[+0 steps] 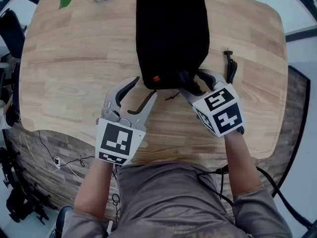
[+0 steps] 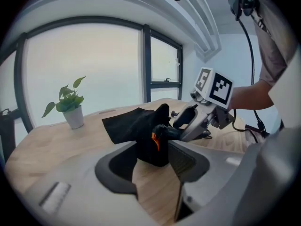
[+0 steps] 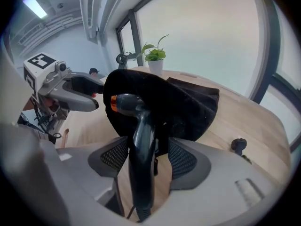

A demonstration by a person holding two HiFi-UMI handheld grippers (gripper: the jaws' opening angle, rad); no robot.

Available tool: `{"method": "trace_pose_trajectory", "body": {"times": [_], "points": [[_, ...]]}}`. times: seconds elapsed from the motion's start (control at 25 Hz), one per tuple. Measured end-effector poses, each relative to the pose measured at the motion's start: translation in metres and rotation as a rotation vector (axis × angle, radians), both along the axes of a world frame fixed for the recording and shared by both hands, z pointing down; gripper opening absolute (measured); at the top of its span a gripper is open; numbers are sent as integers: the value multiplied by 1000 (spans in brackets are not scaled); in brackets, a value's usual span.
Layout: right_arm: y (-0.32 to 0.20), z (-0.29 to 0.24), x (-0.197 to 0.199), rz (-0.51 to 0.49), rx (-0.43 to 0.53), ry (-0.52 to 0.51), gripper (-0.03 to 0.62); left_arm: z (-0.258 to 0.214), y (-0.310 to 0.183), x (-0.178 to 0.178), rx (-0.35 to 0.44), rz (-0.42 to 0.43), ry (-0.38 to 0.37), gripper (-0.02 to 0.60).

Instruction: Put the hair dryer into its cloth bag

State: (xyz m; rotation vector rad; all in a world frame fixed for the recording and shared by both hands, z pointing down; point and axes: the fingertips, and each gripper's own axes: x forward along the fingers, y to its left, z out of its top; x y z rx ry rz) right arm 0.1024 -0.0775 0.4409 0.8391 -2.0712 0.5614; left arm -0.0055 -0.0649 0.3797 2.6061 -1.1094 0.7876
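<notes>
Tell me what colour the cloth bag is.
The cloth bag is plain black, seen best in the head view.

No words or numbers can be read; only black-and-white square markers show on the cubes of the left tongs [image 1: 144, 87] and right tongs [image 1: 192, 81].

An office-like room — tall windows [image 2: 80, 65], rounded wooden table [image 1: 74, 58], potted plant [image 2: 70, 109].

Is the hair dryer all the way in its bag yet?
Not yet. Done: the hair dryer's barrel sits mostly inside the cloth bag. In hand: its handle stands between the right gripper's open jaws; the left gripper is open beside the bag's mouth. Still to do: tucking the handle in.
</notes>
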Motion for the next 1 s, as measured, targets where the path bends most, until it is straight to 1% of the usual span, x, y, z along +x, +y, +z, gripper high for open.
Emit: {"method": "trace_pose_trajectory", "body": {"times": [0.08, 0.12, 0.16, 0.2, 0.28, 0.32, 0.36, 0.44, 0.52, 0.64, 0.8, 0.88, 1.0], "points": [[3, 7, -3, -7, 0, 15, 282, 6, -7, 3, -4, -5, 1, 204], [4, 9, -5, -12, 5, 14, 253, 9, -10, 3, -10, -5, 0, 168], [6, 8, -8, -19, 19, 4, 224, 11, -11, 3, -14, -4, -2, 101], [7, 5, -10, -29, 39, -12, 224, 13, -12, 3, -16, 1, -6, 64], [7, -2, -11, -63, 83, -41, 224, 12, -11, 2, -15, 35, 0, 50], [6, -5, -10, -91, 102, -47, 222, 9, -10, 2, -7, 63, 10, 20], [6, -7, -9, -127, 115, -52, 221, 5, -8, 3, 7, 99, 17, 15], [7, -10, -7, -210, 123, -72, 221, -6, -4, 7, 47, 184, 8, 13], [8, -12, -5, -283, 117, -92, 221, -12, 0, 10, 65, 235, -3, 14], [11, -14, -2, -369, 94, -103, 221, -14, 8, 13, 53, 266, 4, 14], [18, -17, -4, -480, 43, -151, 221, -22, 31, 26, 37, 408, 23, 13], [16, -18, -6, -484, 25, -158, 219, -24, 42, 28, 19, 449, 33, 12], [6, -21, -11, -411, 15, -183, 219, -23, 53, 27, -2, 461, 40, 12]]}}
